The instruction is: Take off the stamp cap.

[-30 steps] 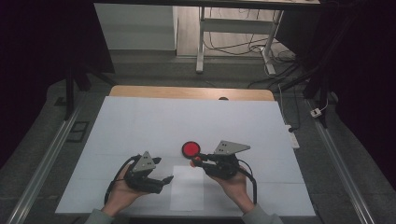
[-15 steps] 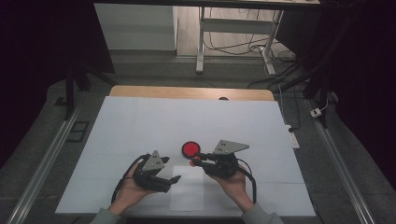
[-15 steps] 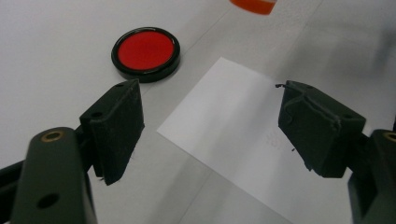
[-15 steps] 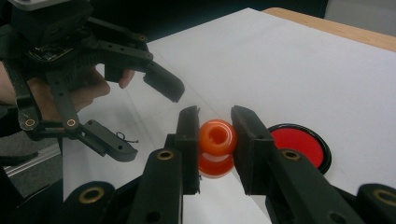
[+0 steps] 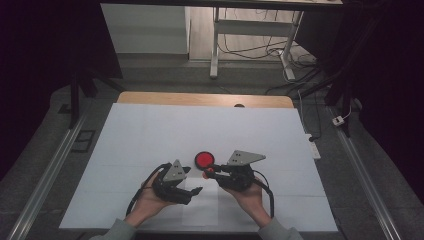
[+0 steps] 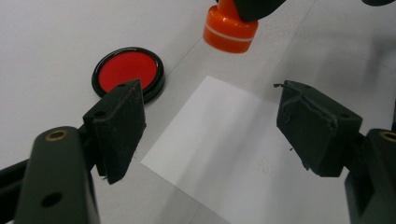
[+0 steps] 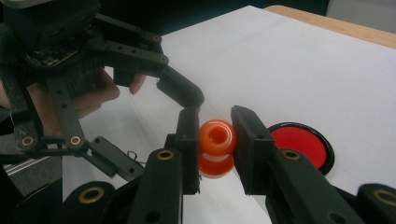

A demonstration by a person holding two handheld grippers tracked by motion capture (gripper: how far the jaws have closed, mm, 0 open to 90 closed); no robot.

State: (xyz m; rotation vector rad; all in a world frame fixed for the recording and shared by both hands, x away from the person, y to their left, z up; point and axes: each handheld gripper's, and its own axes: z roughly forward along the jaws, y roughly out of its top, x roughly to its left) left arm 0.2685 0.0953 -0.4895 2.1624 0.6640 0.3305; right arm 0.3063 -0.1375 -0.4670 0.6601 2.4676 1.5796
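Two grippers work beside a red ink pad (image 5: 204,159): the right gripper (image 5: 208,172) clamps an orange stamp (image 7: 216,145) just beside it, best lowered squarely onto the paper sheet (image 6: 243,154) while the left gripper (image 6: 224,121), jaws apart and lately narrowing, steadies that sheet.

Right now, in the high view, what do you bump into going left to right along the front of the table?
Left gripper → red ink pad → orange stamp → right gripper

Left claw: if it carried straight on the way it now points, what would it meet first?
Most likely the white paper sheet lying on the table, since the open left claw tilts down over it. Beyond lie the orange stamp in the right claw and the red ink pad; depth is uncertain.
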